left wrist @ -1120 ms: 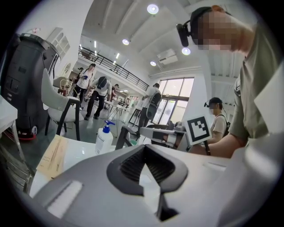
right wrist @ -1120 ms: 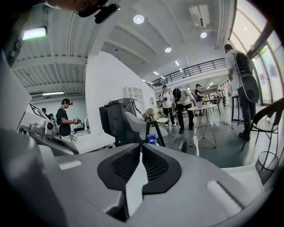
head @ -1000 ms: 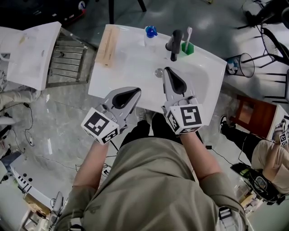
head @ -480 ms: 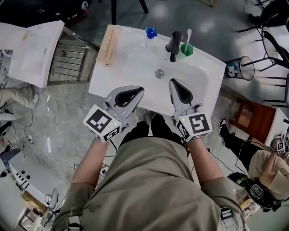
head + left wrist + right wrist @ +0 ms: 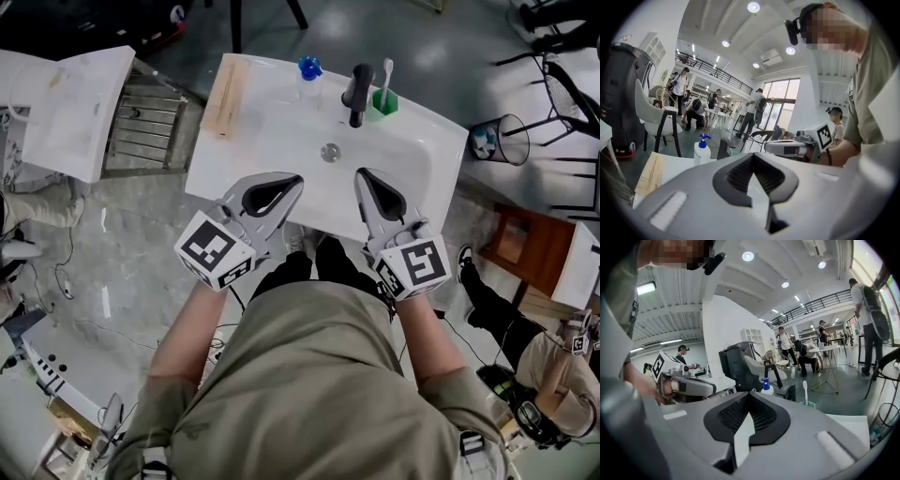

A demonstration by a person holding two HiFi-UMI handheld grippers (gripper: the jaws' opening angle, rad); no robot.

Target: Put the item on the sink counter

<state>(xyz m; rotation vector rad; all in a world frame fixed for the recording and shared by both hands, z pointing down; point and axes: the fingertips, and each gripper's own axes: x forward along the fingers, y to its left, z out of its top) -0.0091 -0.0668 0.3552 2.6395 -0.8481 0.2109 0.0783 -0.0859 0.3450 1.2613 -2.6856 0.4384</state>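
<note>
The white sink counter (image 5: 267, 89) fills the middle of the head view, with its basin in the centre. A long pale wooden piece (image 5: 225, 94), maybe a board or a flat box, lies along the left edge of the counter.

The left gripper (image 5: 292, 181) and the right gripper (image 5: 364, 176) hang side by side over the front edge of the counter, apart from each other, and both point toward the back edge. In each gripper view the two jaws stand together and there is nothing between them. So both claws are closed and empty.

At the middle of the back edge stands the black faucet (image 5: 356, 94). Just left of it is a pump bottle (image 5: 308, 73) with a blue head. Just right of it is a green holder (image 5: 380, 101), and a white toothbrush (image 5: 387, 75) stands upright in it. All these things rest on the counter and no gripper touches them. Which of them is the item of the task, I cannot tell. The round metal drain (image 5: 330, 152) sits in the basin, in front of the faucet.
</note>
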